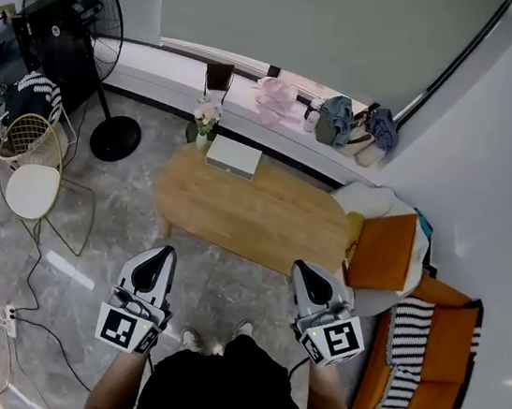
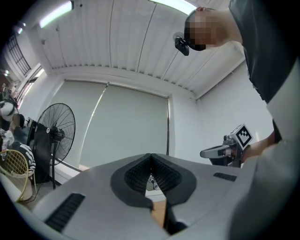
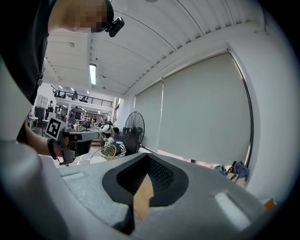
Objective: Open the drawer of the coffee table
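Note:
The oval wooden coffee table [image 1: 255, 213] stands on the grey floor ahead of me; no drawer front shows from above. My left gripper [image 1: 165, 252] hovers short of the table's near left edge, jaws shut and empty. My right gripper [image 1: 302, 268] hangs over the near right edge, also shut with nothing in it. In the left gripper view the closed left gripper [image 2: 151, 155] points roughly level toward the window blind, with the right gripper [image 2: 225, 151] off to its side. In the right gripper view the closed right gripper [image 3: 147, 157] shows a sliver of wood below it.
A white box [image 1: 233, 157] and a small flower vase [image 1: 207, 118] sit at the table's far edge. A standing fan [image 1: 74, 22] and a wire chair [image 1: 34, 172] are at the left. An orange-cushioned sofa [image 1: 383, 253] crowds the right. Cables and a power strip [image 1: 8, 317] lie on the floor at the left.

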`<state>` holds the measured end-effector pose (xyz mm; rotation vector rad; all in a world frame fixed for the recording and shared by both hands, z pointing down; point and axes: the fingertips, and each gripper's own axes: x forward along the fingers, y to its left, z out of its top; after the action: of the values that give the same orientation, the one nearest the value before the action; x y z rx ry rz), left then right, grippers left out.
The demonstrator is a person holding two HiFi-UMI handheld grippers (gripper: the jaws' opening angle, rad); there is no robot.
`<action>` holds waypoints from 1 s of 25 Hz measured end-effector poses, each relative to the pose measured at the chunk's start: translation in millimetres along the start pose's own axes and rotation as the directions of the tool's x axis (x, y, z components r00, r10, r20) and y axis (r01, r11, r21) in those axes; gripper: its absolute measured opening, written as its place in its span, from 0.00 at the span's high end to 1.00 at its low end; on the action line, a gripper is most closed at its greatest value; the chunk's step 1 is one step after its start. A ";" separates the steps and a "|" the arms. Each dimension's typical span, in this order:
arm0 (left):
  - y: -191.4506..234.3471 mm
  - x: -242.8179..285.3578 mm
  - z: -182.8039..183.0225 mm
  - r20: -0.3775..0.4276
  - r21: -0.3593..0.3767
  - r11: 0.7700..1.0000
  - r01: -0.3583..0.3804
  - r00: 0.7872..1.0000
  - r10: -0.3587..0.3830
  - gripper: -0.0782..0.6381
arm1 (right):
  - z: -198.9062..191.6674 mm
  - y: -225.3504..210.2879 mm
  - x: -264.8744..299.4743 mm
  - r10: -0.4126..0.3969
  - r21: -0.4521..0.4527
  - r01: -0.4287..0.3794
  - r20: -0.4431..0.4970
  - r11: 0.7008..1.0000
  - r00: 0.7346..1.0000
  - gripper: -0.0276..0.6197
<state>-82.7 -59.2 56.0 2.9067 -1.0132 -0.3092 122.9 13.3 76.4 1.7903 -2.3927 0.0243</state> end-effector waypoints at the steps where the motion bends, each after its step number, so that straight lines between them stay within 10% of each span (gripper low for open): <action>1: 1.1 5.4 0.9 -0.004 0.000 1.000 -0.010 1.000 0.010 0.88 | 1.8 -4.9 5.9 0.009 0.002 -0.009 0.009 1.000 1.000 0.95; 25: 39.0 55.4 -23.1 -0.069 0.090 0.968 -0.235 0.968 0.242 0.88 | -25.7 -51.6 98.2 0.276 0.014 -0.275 -0.043 0.961 0.960 0.95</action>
<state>-59.3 -124.6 73.3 2.7976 -1.3749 -0.1427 148.1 -92.4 110.7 1.4286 -2.5919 0.1049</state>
